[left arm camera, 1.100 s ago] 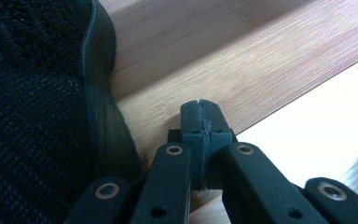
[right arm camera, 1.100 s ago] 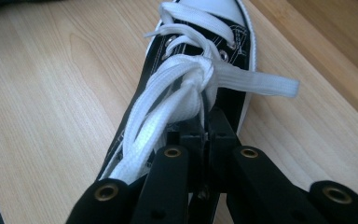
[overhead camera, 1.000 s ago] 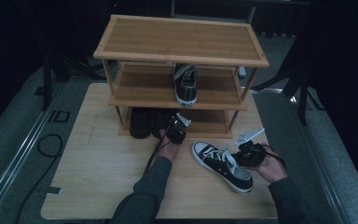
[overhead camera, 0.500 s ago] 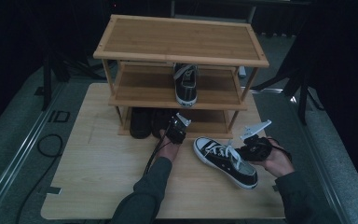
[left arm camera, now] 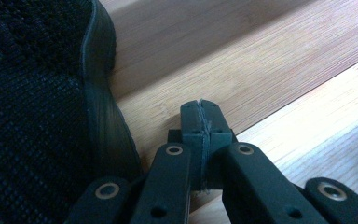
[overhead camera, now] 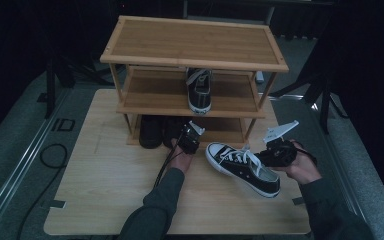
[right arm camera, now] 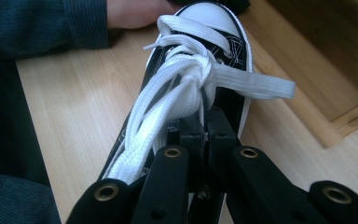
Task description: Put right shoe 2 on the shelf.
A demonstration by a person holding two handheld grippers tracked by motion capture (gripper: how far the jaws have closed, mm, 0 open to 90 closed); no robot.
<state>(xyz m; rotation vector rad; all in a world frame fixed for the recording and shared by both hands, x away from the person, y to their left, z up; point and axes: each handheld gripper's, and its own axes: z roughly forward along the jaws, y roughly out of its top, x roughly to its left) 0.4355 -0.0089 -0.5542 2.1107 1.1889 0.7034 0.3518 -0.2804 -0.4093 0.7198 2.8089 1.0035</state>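
Observation:
A black sneaker with white laces and a white toe cap (overhead camera: 242,167) lies on the table in front of the rack, toe pointing left. My right gripper (overhead camera: 279,150) is at its heel end; in the right gripper view the jaws are shut (right arm camera: 204,126) on the sneaker's upper (right arm camera: 223,37), just behind the knotted laces. My left gripper (overhead camera: 189,137) rests at the front of the bottom shelf. Its jaws (left arm camera: 201,121) are pressed together with nothing between them, beside a black shoe (left arm camera: 37,116).
A three-shelf wooden shoe rack (overhead camera: 195,42) stands at the back of the table. A matching sneaker (overhead camera: 198,90) sits on its middle shelf and two black shoes (overhead camera: 150,131) on the bottom shelf. A sleeved forearm (right arm camera: 37,28) lies left of the sneaker.
My right gripper has shifted up and back toward the rack, bringing the sneaker's heel end with it. The left gripper has stayed in place.

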